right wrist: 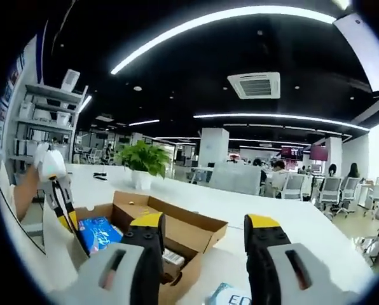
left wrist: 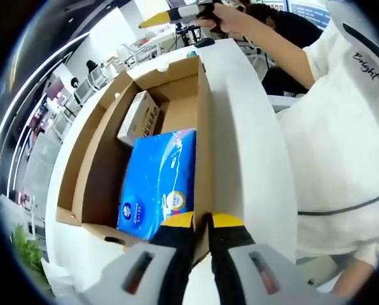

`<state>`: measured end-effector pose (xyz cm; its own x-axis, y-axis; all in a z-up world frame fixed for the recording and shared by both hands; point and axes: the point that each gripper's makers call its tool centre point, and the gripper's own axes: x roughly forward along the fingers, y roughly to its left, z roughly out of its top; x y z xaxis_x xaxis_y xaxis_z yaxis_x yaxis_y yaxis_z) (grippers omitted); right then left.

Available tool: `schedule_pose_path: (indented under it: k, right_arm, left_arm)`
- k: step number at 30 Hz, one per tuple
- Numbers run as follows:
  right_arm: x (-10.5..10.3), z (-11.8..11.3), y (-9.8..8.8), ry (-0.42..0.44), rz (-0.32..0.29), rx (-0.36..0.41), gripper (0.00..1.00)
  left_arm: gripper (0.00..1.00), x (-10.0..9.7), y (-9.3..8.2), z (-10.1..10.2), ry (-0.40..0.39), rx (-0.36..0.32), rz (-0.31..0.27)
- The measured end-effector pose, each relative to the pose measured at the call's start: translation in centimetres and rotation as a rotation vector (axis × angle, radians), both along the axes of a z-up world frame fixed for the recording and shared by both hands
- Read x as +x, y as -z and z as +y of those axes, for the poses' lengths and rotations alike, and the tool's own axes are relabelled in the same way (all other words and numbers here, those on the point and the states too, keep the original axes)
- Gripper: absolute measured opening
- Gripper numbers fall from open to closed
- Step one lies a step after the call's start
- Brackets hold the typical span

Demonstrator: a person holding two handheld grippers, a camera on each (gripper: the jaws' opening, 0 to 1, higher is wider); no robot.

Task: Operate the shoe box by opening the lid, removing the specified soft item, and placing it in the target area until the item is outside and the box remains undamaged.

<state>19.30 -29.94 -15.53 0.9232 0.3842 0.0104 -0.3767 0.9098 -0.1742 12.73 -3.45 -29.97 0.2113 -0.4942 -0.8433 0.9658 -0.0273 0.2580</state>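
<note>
The brown shoe box [left wrist: 204,127] stands with its lid folded back on a white table [left wrist: 240,127]. Inside lie a soft blue tissue pack [left wrist: 158,181] and a small white-and-tan carton [left wrist: 138,117]. My left gripper [left wrist: 202,222] is shut on the box's near side wall, one yellow tip on each side. A hand holds my right gripper [left wrist: 154,20] high beyond the box's far end. In the right gripper view, my right gripper [right wrist: 206,222] hangs open and empty above the box [right wrist: 196,232]. There the blue pack [right wrist: 95,232] lies beside the left gripper [right wrist: 67,222].
A person in a white top [left wrist: 342,146] stands close to the table's side. A potted plant [right wrist: 145,159] stands on the table behind the box. A white-and-blue packet [right wrist: 227,295] lies near the box's front. Office chairs [right wrist: 329,187] and desks are further back.
</note>
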Motion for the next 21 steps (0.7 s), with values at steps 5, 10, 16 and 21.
schedule_pose_path:
  k: [5,10,16,21]
  right_arm:
    - [-0.7,3.0,0.3,-0.152,0.004,0.024,0.51]
    - [0.0,3.2,1.5,-0.109,-0.01,-0.019,0.46]
    - [0.4,4.1,3.2,-0.095,-0.021,-0.155,0.3]
    - [0.4,5.6,4.7,-0.148,0.032,-0.217,0.3]
  left_arm:
    - [0.06,-0.1,0.0,0.0,0.006,0.002,0.016]
    - [0.06,-0.1,0.0,0.0,0.006,0.004,0.025]
    - [0.05,-0.3,0.1,-0.1,0.014,0.013,0.038]
    - [0.05,-0.3,0.1,-0.1,0.011,0.006,0.026]
